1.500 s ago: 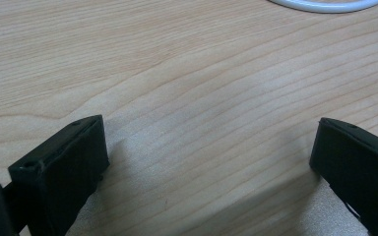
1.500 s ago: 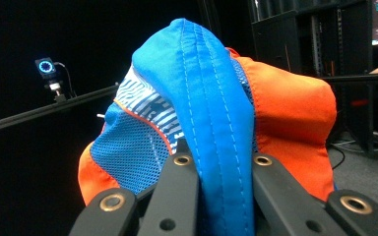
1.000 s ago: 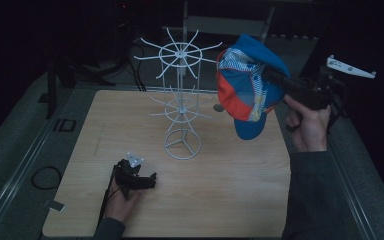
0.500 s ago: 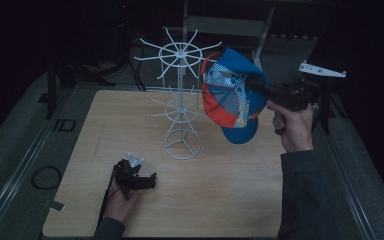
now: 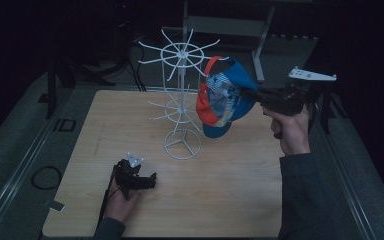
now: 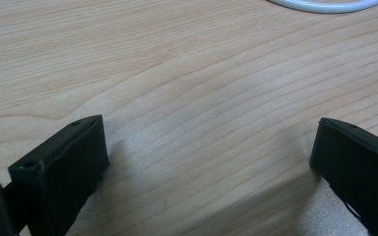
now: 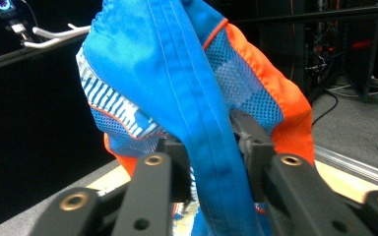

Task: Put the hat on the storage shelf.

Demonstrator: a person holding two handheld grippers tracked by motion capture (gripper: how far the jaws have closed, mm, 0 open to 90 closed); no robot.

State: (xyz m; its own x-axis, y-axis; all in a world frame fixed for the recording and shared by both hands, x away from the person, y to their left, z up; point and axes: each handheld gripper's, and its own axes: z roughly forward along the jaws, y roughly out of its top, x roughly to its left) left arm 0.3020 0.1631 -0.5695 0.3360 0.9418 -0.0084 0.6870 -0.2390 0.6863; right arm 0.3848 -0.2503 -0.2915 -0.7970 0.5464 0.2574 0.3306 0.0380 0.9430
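Right gripper (image 5: 247,94) is clamped tight on the blue-and-orange cap (image 5: 223,97), holding it up in the air at centre-right of the high view, right against the prongs of the white wire rack (image 5: 181,95). Down at lower left, the left gripper (image 5: 147,180) rests on the wooden table (image 5: 230,185), jaws spread wide with nothing between them.
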